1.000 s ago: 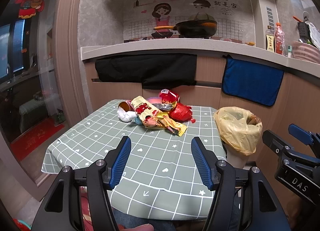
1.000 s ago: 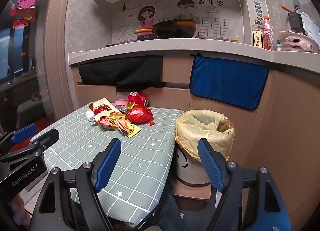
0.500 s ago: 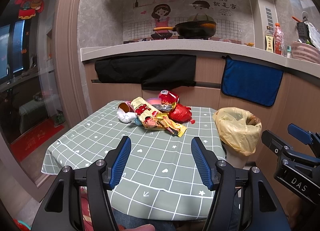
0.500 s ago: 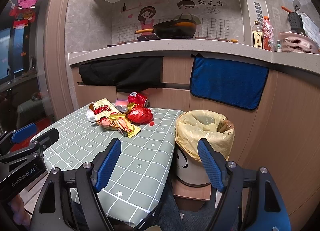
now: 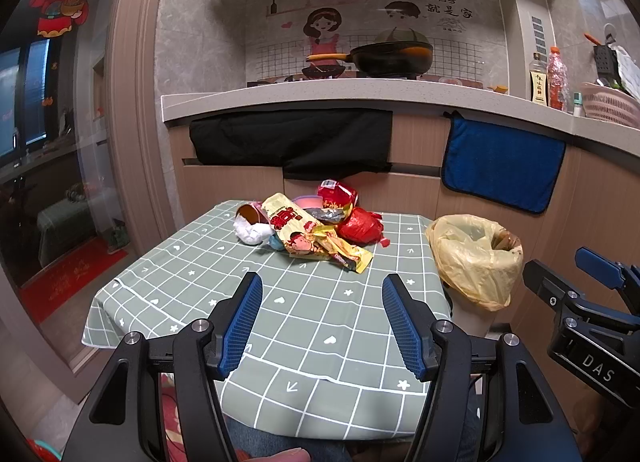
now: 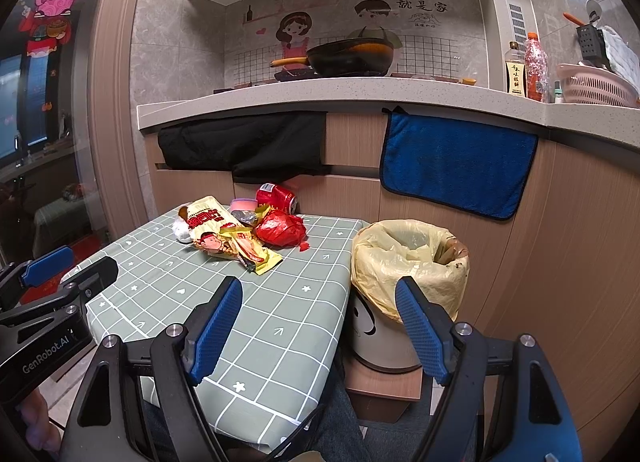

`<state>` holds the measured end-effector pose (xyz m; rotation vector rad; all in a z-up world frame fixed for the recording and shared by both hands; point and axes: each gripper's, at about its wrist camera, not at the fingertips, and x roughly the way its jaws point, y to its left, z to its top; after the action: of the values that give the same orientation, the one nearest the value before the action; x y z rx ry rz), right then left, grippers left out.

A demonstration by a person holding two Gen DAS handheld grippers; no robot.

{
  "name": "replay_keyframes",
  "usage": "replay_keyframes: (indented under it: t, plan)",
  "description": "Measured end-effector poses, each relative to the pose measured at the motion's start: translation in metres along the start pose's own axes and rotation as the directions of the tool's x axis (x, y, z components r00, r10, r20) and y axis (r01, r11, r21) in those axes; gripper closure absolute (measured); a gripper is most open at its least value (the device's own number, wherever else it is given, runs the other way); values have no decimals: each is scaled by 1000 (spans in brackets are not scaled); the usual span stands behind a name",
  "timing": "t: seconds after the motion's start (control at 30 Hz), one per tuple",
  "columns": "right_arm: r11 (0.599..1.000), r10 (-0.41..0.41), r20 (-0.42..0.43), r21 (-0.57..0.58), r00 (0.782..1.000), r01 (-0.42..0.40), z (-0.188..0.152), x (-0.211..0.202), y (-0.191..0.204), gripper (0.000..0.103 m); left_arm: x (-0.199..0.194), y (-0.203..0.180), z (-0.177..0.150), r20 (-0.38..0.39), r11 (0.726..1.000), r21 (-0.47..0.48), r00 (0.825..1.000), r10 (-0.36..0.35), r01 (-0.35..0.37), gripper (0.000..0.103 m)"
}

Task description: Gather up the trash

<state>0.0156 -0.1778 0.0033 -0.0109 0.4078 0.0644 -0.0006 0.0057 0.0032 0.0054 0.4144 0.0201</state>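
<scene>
At a kitchen table draped in a smooth grey-green cloth gridded in white, with small hearts, stars and arrows, I hold both grippers above the near edge. My left gripper stands with its ribbed blue pads spread wide, nothing between them; my right gripper is likewise parted and empty.

The trash pile lies bunched at the table's far end, well ahead of both grippers. Its glossy yellow snack wrapper sprawls long and flat toward me, tip pointing right; a crumpled red foil wad touches its right side, a dented red can lies behind, and a crushed white tissue sits at the left beside a tipped brown paper cup.

Just off the table's right edge stands a round pale bin, lined with a wrinkled, translucent yellow plastic bag, its mouth open. From the right wrist view it sits directly ahead between my right fingers, near them; the pile lies to their left.
</scene>
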Motion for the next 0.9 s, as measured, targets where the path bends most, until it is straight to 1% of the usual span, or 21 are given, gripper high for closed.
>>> replay_keyframes:
  t: [0.9]
  plan:
    - [1000,-7,8,6,1000,7,-1,-4,-2,27,-3,-1,1,3,1000,2,1000,0,0,40]
